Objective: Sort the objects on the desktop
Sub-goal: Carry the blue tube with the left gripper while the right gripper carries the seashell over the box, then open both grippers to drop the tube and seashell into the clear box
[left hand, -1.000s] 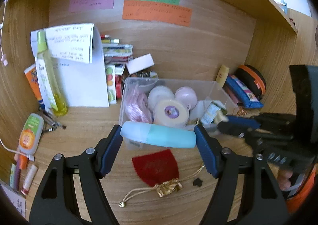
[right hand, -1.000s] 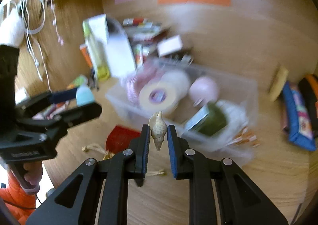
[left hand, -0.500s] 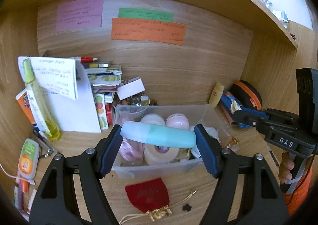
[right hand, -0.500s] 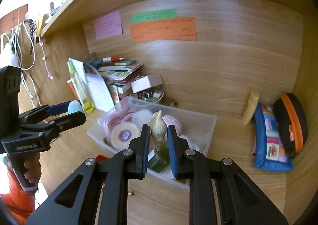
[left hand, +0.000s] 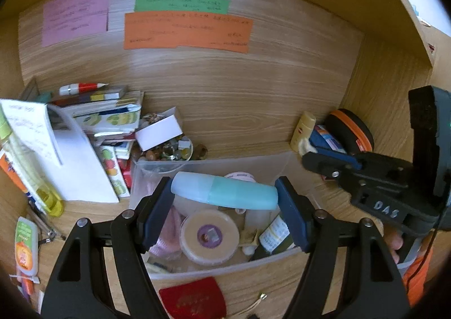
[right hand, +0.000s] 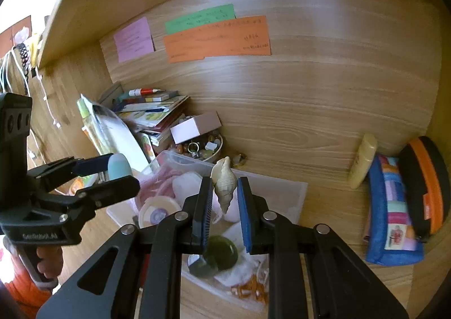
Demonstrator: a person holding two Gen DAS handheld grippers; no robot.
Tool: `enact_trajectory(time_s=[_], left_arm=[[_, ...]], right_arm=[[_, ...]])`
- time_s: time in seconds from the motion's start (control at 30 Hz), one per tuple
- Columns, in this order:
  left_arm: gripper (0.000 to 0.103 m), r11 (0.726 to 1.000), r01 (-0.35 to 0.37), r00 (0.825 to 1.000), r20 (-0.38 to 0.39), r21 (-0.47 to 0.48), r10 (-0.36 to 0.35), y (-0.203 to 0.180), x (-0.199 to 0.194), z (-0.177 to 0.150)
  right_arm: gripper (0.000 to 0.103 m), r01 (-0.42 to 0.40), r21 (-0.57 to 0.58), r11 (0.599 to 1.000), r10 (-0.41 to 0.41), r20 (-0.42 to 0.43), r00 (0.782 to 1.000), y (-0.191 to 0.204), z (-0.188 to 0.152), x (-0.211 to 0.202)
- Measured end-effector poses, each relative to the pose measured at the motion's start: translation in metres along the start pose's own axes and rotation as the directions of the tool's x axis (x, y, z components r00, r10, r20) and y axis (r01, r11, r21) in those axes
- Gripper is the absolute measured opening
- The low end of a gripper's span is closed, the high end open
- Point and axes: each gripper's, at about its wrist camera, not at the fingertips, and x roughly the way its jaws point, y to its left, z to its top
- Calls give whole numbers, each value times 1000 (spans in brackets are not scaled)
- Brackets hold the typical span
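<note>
Two items are in hand right now, neither placed. Your left gripper (left hand: 224,213) is clamped end to end on a pale blue and teal plastic tube with rounded ends (left hand: 224,190), lying crosswise at centre frame of the left view, above the clear plastic storage bin (left hand: 214,266). Your right gripper (right hand: 224,210) pinches a cream ribbed spiral seashell (right hand: 223,182), standing upright with its point down, jaws nearly together around it; it sits centre frame in the right view, over the bin's far side.

Progress, as a judgement: partway. The bin holds a cream tape roll with purple core (left hand: 209,235), a pink bundle (left hand: 169,234), a dark green glass bottle (right hand: 220,252) and a pale pink round thing at the back, partly hidden. Whether tube and shell are coming out of the bin or heading in, you can't tell from these views.

Left to sort: red fabric pouch with gold drawstring (left hand: 194,297) at bottom centre in front of the bin; orange-labelled tube (left hand: 26,245) at lower left; yellow-green spray bottle (left hand: 48,197) leaning at left; stacked booklets with a red-white pen on top (left hand: 83,88) upper left; small bowl of trinkets under a white box (left hand: 159,132); cream lotion tube (right hand: 362,161), blue patchwork pouch (right hand: 393,214) and black-orange zip case (right hand: 425,189) at right.

Tube looks smooth, slippery, matte. Shell looks hard, ridged, fragile at the tip.
</note>
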Motion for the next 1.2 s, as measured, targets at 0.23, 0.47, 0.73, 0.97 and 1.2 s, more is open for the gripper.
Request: enact_trajectory(time_s=[0.23,0.47,0.73,0.97,1.2], left_arm=[[72,1000,21,999,-46,10,-20,-9,28,3],[72,1000,24,993,-115,-8,-25,-9,66,-4],[72,1000,26,989,-147,-9,-27,-13,83,-6],[72,1000,11,988,-156,-12,-12,-11,88,-7],[72,1000,-2,991,-135,2,3,-14,83,-6]], right_arm=[[16,26,72,997,-24,-40,999,-19,-8,31],[16,51,98,994,-41,-105,994,-34,-21,53],[16,105,58,993,-98,-112,989,-33,-25,56],[16,148,48,988,-143,-90,986,-33,-25,58],[18,143,48,989,-139,-83,987,-33,-25,57]])
